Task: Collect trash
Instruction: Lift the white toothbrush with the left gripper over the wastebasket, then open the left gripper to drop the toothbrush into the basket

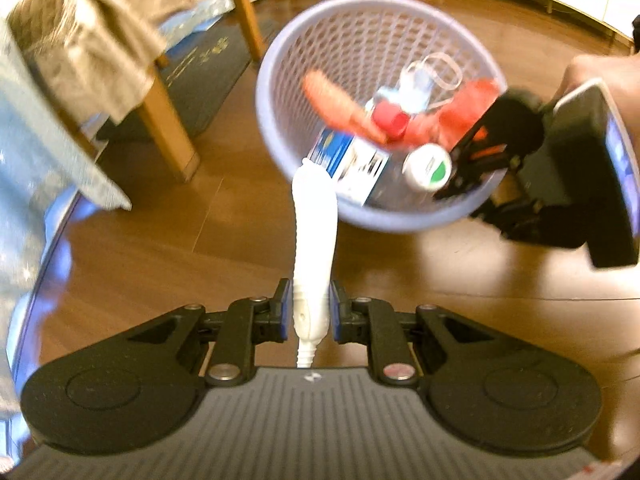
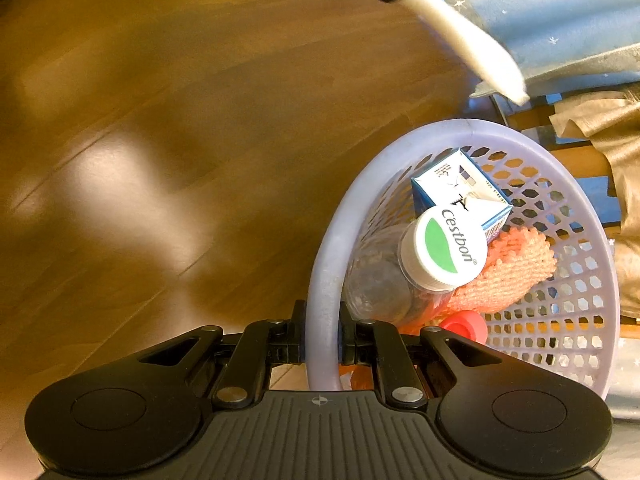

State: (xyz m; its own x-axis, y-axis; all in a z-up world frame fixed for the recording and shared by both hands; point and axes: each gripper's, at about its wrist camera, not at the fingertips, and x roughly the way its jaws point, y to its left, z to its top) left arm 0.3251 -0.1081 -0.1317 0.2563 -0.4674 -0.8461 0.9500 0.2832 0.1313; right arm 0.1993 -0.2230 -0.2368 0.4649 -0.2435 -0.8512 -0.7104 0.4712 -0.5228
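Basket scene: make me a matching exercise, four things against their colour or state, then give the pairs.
Things:
1. basket
2. white foam piece
3. bottle cap
4. carton

States:
A. white with a green patch, on a clear bottle
B. lilac mesh, rim clamped by the right gripper
C. blue and white, lying inside the basket
D. pinched in the left gripper, outside the basket

Pairs: 1-B, 2-D, 3-A, 4-C

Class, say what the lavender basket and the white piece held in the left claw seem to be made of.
Basket: moulded plastic, matte; smooth thick rim, regular perforated mesh walls. White piece: probably soft foam or plastic, matte; wavy, bumpy outline, though blur leaves it open.
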